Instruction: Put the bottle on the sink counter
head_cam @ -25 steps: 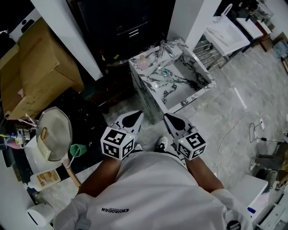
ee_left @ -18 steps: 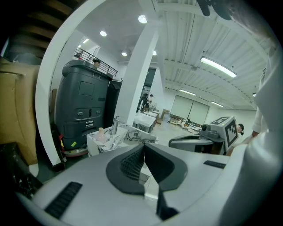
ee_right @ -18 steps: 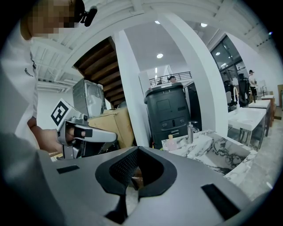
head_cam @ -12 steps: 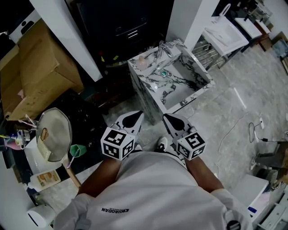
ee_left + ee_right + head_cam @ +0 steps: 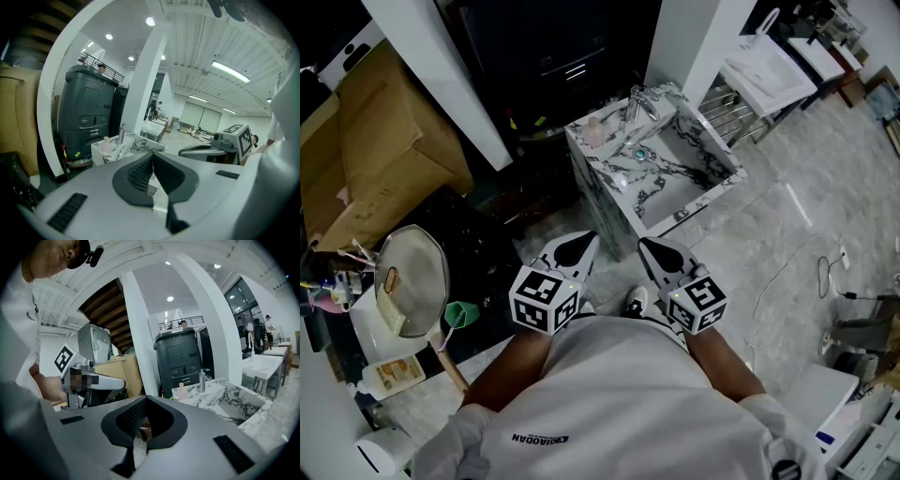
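Both claws sit low and close to the person's body, side by side, pointing at the marble sink counter ahead of them. The left claw is pinched narrow, its two jaws meeting at the tips with nothing between them. The right claw is the same, jaws together and empty. Neither touches anything.

The bottle, small and pale pink, stands upright on the sink counter's far corner, beyond the tips of both claws and well apart from them. From the left claw it lies ahead and a little to the left. From the right claw it lies ahead and to the right. Just beside it, to its right as either claw looks at it, rises the chrome faucet — and the veined basin opens past that. A cardboard box leans far off to the left of the left claw, well apart from the sink.
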Tool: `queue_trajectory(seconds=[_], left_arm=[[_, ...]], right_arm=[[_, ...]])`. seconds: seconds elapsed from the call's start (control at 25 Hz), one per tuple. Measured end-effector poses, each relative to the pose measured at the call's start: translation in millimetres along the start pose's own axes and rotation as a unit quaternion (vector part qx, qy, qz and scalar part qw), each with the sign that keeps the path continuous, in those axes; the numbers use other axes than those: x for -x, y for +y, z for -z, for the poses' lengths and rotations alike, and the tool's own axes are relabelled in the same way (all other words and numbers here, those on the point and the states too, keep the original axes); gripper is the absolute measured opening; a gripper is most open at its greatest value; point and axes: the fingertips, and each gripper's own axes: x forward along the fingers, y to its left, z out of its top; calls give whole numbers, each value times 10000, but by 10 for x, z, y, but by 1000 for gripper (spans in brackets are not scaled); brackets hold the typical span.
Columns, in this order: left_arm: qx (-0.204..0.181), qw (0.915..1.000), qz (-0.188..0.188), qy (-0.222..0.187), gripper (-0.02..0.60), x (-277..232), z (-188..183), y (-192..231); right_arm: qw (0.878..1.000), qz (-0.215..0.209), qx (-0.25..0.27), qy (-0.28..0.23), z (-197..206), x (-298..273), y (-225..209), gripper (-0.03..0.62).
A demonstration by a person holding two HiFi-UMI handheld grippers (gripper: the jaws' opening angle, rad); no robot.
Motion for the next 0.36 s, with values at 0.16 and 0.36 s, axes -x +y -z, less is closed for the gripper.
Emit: queue_trajectory(seconds=[0.16, 0.36], left_arm=[[-6, 10000, 3, 4, 15, 0, -5, -6], [-45, 10000, -3, -18, 15, -12, -16, -22]], right_arm=[[10000, 9, -7, 4, -2, 5, -7, 40], [10000, 15, 11, 9, 13, 30, -33, 40]])
